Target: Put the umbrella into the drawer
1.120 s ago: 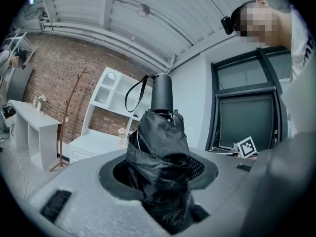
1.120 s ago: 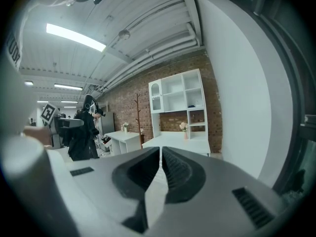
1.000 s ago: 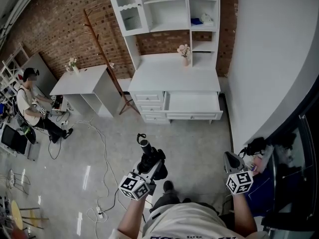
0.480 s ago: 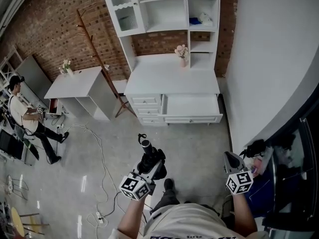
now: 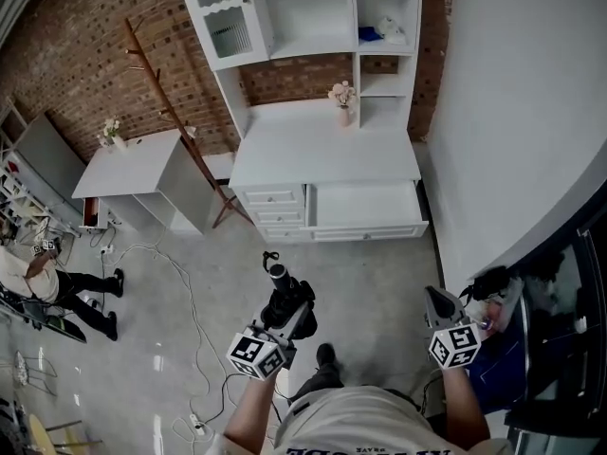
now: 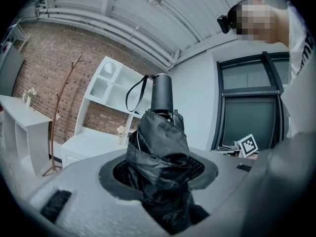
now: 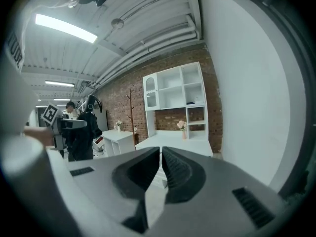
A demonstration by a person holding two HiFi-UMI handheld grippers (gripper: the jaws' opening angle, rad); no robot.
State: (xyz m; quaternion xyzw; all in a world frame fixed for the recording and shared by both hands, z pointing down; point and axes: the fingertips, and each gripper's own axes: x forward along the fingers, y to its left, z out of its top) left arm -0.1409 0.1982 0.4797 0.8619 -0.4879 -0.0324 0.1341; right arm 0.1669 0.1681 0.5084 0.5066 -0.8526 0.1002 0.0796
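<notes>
From where I stand, the job now looks like carrying: the left claw (image 5: 287, 318) is clamped on the umbrella (image 5: 282, 297), held roughly level out in front of the person, well short of the open drawer (image 5: 372, 229) in the white cabinet (image 5: 322, 150) across the floor. The right claw (image 7: 161, 169) has its jaws nearly together with nothing between them. To do this well, I'd say walk right up, line the umbrella up with the long side of the drawer, and lower it in before letting go, rather than dropping it from above; the grip is on soft cloth, which may slip, so a steady hold matters. The free claw could steady the drawer front. The umbrella is a compact black one, folded, its fabric bunched in loose creases where the jaws squeeze it. A dark round handle points away from the person, and a thin wrist loop off the end could snag on the drawer's edge.
</notes>
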